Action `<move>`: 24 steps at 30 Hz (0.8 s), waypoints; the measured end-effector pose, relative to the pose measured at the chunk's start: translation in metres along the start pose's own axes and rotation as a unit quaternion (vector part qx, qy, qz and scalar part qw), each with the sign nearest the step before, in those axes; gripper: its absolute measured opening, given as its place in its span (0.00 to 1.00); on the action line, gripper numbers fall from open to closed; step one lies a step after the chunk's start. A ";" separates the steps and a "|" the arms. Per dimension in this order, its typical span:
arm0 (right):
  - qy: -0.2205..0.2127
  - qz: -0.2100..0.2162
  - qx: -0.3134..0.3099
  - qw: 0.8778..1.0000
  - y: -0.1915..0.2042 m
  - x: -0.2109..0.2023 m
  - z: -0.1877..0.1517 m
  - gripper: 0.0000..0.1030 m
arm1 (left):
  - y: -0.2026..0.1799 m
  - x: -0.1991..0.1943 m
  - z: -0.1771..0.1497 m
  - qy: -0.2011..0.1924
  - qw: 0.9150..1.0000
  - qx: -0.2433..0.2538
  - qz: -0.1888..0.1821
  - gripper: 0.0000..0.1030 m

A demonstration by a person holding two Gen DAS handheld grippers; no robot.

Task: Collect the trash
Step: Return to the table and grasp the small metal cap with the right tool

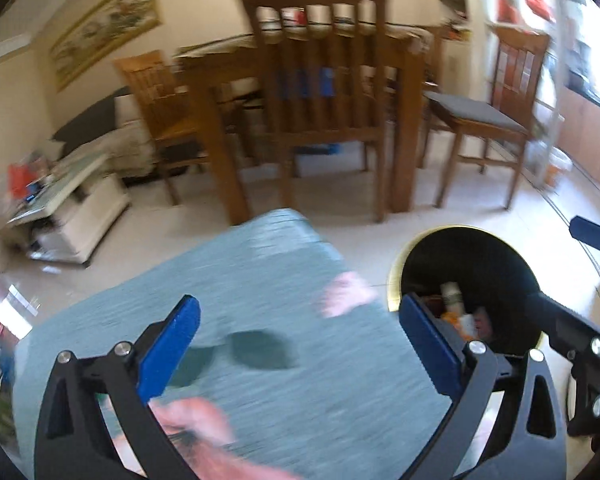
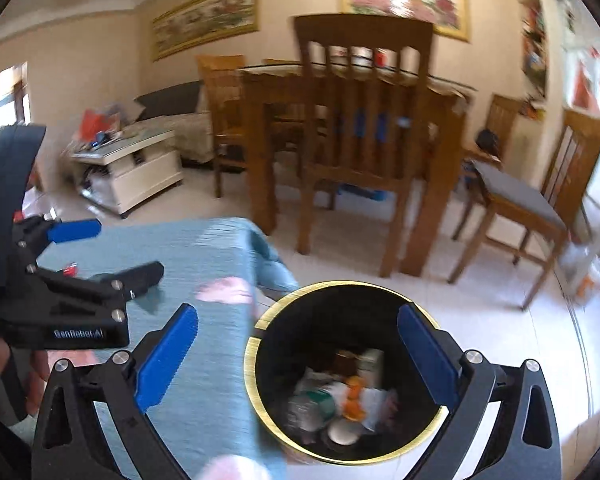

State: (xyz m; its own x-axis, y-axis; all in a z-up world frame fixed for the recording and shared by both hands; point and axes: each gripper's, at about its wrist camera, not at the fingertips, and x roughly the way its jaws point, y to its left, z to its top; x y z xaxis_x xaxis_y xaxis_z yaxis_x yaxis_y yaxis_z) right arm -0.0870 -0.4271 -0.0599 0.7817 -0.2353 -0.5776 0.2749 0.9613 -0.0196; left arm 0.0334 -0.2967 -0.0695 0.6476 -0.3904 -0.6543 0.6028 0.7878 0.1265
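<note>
trash [image 2: 340, 396] in bin [image 2: 260, 380], below open right fingers [image 2: 428, 356]

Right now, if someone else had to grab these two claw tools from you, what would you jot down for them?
Left gripper: jaws wide open, holding nothing, above the teal-covered table.
Right gripper: jaws wide open, holding nothing, above the black bin that stands on the floor beside the table.
Done: several pieces of trash already lie in the bin.
Left: pink shapes on the cloth are too blurred to tell whether they are trash or print; check them, also near the front edge.
</note>
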 end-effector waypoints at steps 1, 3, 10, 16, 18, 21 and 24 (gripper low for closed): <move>-0.001 0.008 -0.004 1.000 0.014 0.001 0.003 0.97 | 0.011 -0.004 -0.003 0.000 1.000 -0.007 0.008 0.97; 0.006 0.026 -0.003 1.000 0.036 0.005 0.007 0.97 | 0.038 -0.012 -0.010 -0.002 0.999 -0.023 0.027 0.97; 0.024 0.045 -0.027 0.998 0.095 0.013 0.018 0.97 | 0.110 -0.043 -0.027 -0.028 0.996 -0.059 0.060 0.97; 0.024 0.054 -0.062 0.996 0.146 0.013 0.025 0.97 | 0.147 -0.059 -0.040 -0.040 0.994 -0.079 0.069 0.97; 0.028 0.046 -0.083 0.995 0.164 0.014 0.026 0.97 | 0.159 -0.064 -0.045 -0.043 0.993 -0.086 0.070 0.97; 0.060 0.034 -0.107 0.992 0.187 0.024 0.023 0.97 | 0.179 -0.071 -0.054 -0.042 0.992 -0.097 0.070 0.97; 0.070 0.027 -0.124 0.989 0.200 0.034 0.020 0.97 | 0.200 -0.077 -0.069 -0.037 0.991 -0.101 0.085 0.97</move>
State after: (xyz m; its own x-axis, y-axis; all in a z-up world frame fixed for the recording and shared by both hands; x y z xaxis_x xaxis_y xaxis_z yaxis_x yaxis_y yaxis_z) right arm 0.0054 -0.2458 -0.0672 0.7009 -0.1766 -0.6910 0.0744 0.9817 -0.1754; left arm 0.0717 -0.0764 -0.0451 0.7690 -0.2714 -0.5787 0.3810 0.9216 0.0741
